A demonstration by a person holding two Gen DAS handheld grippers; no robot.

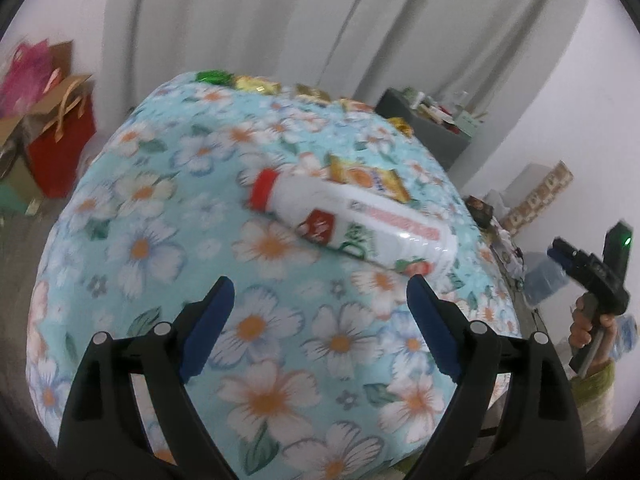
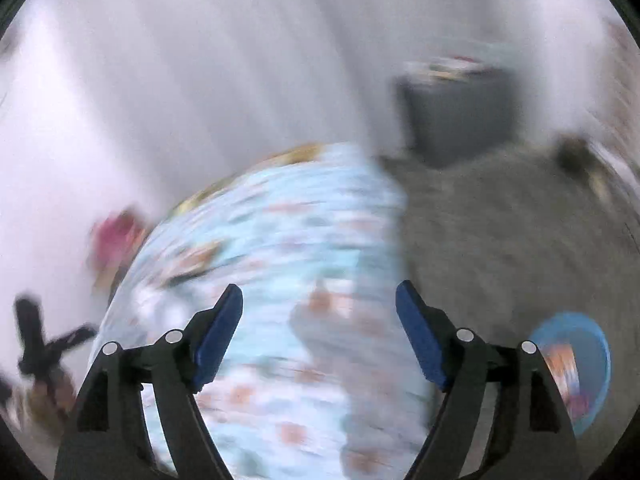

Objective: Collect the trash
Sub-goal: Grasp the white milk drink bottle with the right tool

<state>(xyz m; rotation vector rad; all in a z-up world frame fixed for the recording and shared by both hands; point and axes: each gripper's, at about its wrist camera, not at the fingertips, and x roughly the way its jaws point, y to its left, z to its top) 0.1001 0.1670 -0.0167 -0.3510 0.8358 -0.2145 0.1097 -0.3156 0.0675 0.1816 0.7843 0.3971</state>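
Fingers of the left gripper (image 1: pixel 320 294) stand wide apart, their blue pads clamping nothing, held above the near part of a desk (image 1: pixel 140 208) covered in a light blue cloth printed with white and orange flowers. Just beyond the right-hand pad, a white plastic bottle (image 1: pixel 352 222) with a red cap lies on its side on the cloth, cap toward the left and base toward the right edge, apart from both pads. Touching the bottle's far side is a yellow and orange snack wrapper (image 1: pixel 366 178). Farther back, along the far edge of the desk, a row of small wrappers (image 1: pixel 256 82) in green and gold is strung out. At the right edge of the left wrist view, a hand (image 1: pixel 592 324) grips the handle of the right gripper, which is raised beside the desk. In the right wrist view, heavily blurred, the fingers of the right gripper (image 2: pixel 320 312) also stand apart with nothing between them, over the desk's right side and the grey floor (image 2: pixel 500 232). Low on the floor at the right sits a blue bin (image 2: pixel 576 368) with colourful trash inside. Beyond the desk, a red paper bag (image 1: pixel 60 140) stands at the left, a dark cabinet (image 1: pixel 424 128) with clutter on top stands at the right, and pale curtains (image 1: pixel 280 20) hang behind
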